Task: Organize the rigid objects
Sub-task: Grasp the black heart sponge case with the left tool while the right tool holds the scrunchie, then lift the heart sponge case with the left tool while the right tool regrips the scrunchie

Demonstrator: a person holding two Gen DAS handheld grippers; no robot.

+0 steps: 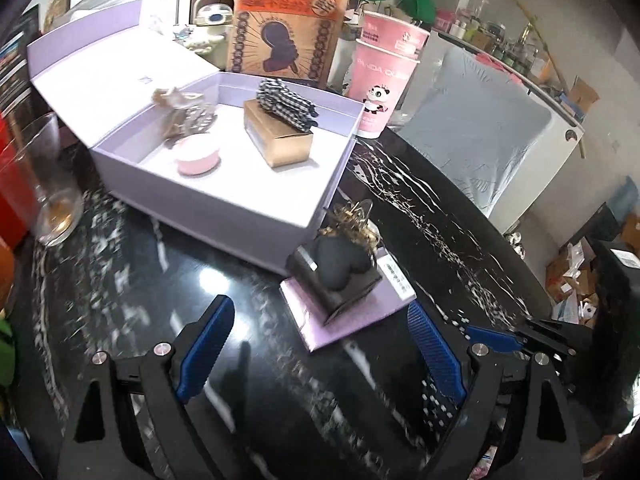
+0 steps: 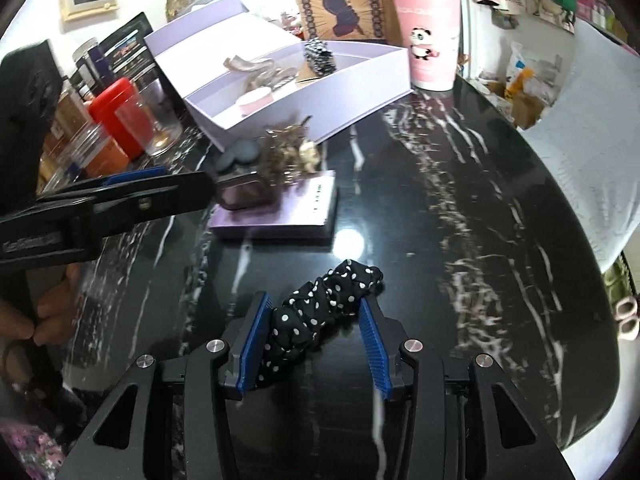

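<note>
An open lilac box [image 1: 224, 204] [image 2: 360, 88] holds a pink round case [image 1: 198, 157], a gold box [image 1: 280, 136] with a checked scrunchie [image 1: 286, 102] on top, and a hair clip [image 1: 176, 98]. In front of it a dark box with a black heart puff [image 1: 340, 266] [image 2: 240, 156] sits on a flat lilac card [image 1: 352, 316] [image 2: 280, 216]. My left gripper [image 1: 320, 320] is open and empty, just short of that card. My right gripper [image 2: 314, 312] is open around a black polka-dot scrunchie [image 2: 324, 300] lying on the table; its pads stand beside the cloth.
The table is black marble [image 1: 420, 208]. A glass [image 1: 52, 184] and a red container [image 2: 120, 112] stand at the left. Pink panda cups [image 1: 384, 80] [image 2: 428, 32] and a brown paper bag [image 1: 288, 20] stand behind the box. The left gripper shows in the right wrist view [image 2: 120, 200].
</note>
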